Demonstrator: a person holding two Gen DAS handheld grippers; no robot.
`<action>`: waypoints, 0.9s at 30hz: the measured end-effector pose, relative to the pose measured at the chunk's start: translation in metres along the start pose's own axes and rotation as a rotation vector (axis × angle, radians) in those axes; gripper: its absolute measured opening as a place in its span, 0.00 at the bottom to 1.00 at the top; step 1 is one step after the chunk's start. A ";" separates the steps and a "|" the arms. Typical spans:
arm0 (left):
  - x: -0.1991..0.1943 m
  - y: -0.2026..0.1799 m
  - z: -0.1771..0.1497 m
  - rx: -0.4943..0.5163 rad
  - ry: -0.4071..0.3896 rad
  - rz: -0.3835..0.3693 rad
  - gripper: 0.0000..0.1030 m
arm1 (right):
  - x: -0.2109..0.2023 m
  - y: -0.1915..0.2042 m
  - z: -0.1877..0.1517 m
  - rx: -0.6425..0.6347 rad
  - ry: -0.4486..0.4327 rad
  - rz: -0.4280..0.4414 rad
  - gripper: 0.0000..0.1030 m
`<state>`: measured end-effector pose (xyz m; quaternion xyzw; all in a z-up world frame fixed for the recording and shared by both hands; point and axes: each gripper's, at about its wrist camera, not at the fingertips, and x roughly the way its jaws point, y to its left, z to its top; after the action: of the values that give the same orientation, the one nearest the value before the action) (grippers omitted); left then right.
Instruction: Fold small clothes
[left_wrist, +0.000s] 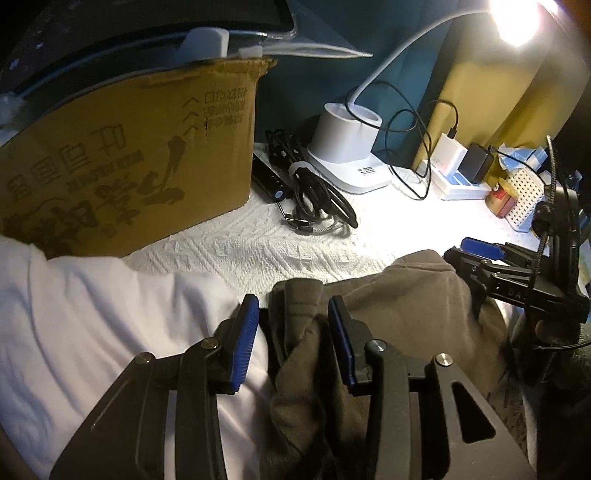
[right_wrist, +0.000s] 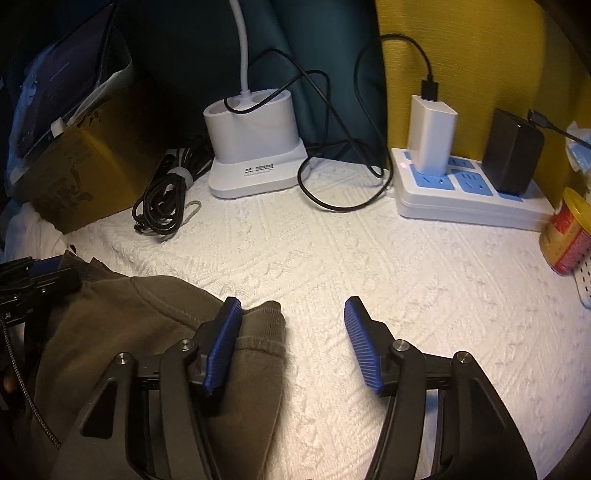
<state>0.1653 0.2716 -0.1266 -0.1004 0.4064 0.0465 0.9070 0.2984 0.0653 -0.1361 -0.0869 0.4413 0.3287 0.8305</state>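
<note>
An olive-brown garment (left_wrist: 406, 295) lies crumpled on the white textured table cover (right_wrist: 369, 258). My left gripper (left_wrist: 293, 301) straddles a raised fold of it. Its blue pads stand a little apart from the cloth, with a dark gap at the left pad. To its left lies a white garment (left_wrist: 92, 314). My right gripper (right_wrist: 292, 306) is wide open over the garment's (right_wrist: 129, 325) ribbed cuff; its left finger rests on the cuff and its right finger is over bare cover. Each gripper shows at the edge of the other's view.
A cardboard box (left_wrist: 129, 166) stands at the back left with a tablet on top. Behind the work area are a coiled black cable (left_wrist: 314, 192), a white lamp base (left_wrist: 347, 140) and a power strip (right_wrist: 469, 199) with chargers. A red and yellow can (right_wrist: 565, 232) sits far right.
</note>
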 end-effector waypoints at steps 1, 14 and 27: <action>-0.002 0.000 -0.001 -0.004 -0.003 0.001 0.39 | -0.003 0.000 0.000 0.007 -0.002 -0.001 0.60; -0.032 -0.014 -0.024 -0.018 -0.036 -0.011 0.57 | -0.037 0.006 -0.019 0.011 -0.001 -0.023 0.61; -0.064 -0.039 -0.054 -0.012 -0.078 -0.030 0.71 | -0.078 0.003 -0.044 0.016 -0.012 -0.028 0.61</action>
<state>0.0903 0.2217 -0.1083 -0.1100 0.3688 0.0392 0.9221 0.2359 0.0114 -0.1003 -0.0844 0.4377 0.3142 0.8382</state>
